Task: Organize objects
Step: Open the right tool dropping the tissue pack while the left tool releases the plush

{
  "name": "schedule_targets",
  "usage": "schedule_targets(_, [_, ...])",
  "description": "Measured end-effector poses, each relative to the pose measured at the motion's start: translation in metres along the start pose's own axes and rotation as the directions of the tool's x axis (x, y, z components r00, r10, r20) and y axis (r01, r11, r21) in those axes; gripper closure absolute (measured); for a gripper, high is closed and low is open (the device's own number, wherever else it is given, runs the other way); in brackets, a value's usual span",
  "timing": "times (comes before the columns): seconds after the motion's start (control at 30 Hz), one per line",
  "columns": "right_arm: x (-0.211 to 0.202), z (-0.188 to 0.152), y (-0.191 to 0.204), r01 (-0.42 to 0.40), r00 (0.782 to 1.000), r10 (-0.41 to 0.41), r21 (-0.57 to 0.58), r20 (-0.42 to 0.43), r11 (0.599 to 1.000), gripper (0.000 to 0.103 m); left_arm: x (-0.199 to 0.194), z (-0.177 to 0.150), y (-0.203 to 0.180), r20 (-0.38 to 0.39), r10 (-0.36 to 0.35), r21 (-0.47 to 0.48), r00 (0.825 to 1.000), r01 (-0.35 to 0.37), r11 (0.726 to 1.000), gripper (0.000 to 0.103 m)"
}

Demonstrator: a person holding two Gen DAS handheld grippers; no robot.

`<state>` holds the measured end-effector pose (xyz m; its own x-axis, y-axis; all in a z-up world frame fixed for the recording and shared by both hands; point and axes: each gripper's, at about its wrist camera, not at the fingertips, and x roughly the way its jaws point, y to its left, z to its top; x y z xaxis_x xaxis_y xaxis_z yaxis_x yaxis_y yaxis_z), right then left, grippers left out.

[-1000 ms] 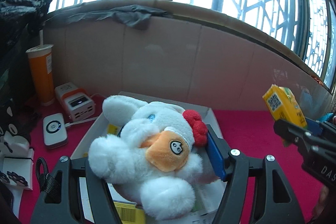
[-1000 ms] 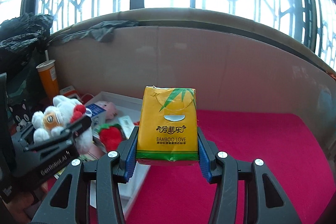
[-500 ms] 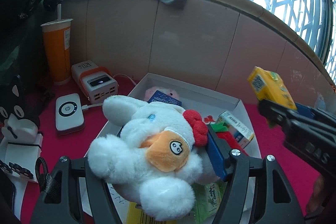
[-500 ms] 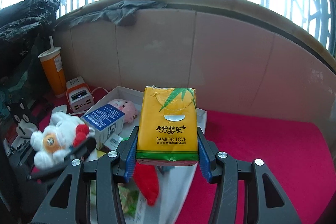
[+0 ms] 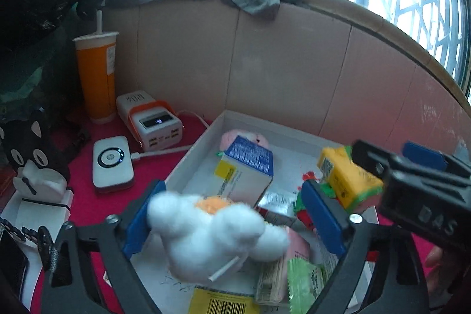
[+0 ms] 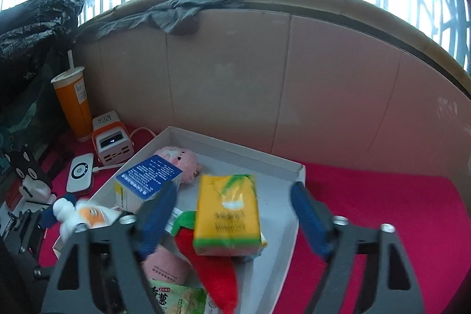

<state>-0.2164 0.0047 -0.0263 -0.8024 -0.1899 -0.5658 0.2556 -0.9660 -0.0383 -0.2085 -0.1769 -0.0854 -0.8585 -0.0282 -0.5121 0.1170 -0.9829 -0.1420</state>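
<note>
Plush first, over on the left: the white plush sits between the wide-spread pads of the left tongs, blurred, and neither pad looks pressed into it, so I judge it is loose and dropping over the near corner of the box. Soft, light, squashy stuff; a grip across the round body would serve better than a limb, which would just flop.

Moving across the white box: a blue-topped carton stands near the back beside a pink plush, a red chilli toy lies mid-box, with a pink pack and a green snack bag at the near end. That is a crowded box, things lying over one another.

Now the right side: the right tongs are open wide too, and the yellow tissue pack hangs blurred between the pads, touching neither that I can see, right over the chilli. Light and springy, with a slick wrapper, so I reckon it takes a squeeze across its broad faces without harm.

Outside the box, on the red worktop, nothing of the task remains in view.
</note>
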Motion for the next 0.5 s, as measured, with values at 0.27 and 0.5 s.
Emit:
schedule_targets(0.27, [-0.036,-0.02,-0.016,0.023,0.999,-0.024,0.026,0.037,0.999,0.006,-0.003,0.001,-0.004,0.02,-0.008,0.016,1.0,0.008,1.0,0.009])
schedule_targets(0.5, [-0.081,-0.061,-0.036,0.053,0.996,-0.054,0.012,0.077,0.999,0.0,-0.005,0.001,-0.004,0.028,-0.02,0.016,0.999,0.02,1.0,0.008])
